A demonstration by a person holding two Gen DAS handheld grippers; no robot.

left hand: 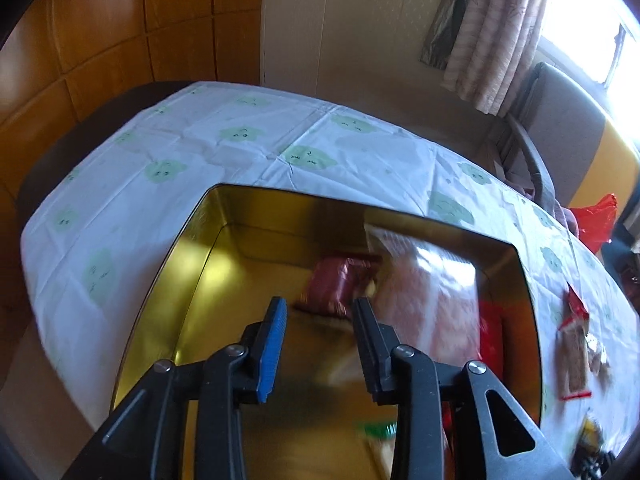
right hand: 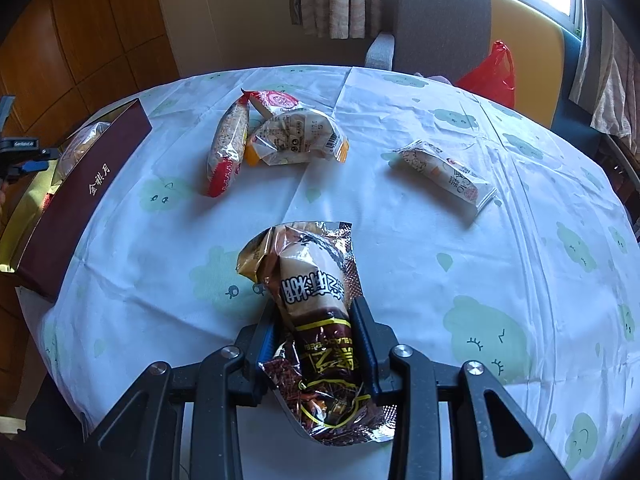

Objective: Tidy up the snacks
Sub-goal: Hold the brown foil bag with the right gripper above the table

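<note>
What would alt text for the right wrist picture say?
A handheld right gripper clamps a brown snack packet above a cloud-print tablecloth. Three more wrapped snacks lie farther off, and an open maroon box sits at the left edge.

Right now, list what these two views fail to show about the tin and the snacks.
- Left wrist view: the packets in the gold tin are motion-blurred; the pink packet and dark red packet cannot be read, and the left gripper covers the tin's near floor.
- Right wrist view: the tin's maroon wall hides most of its contents.
- Right wrist view: the right gripper covers the brown foil packet's lower end.
</note>
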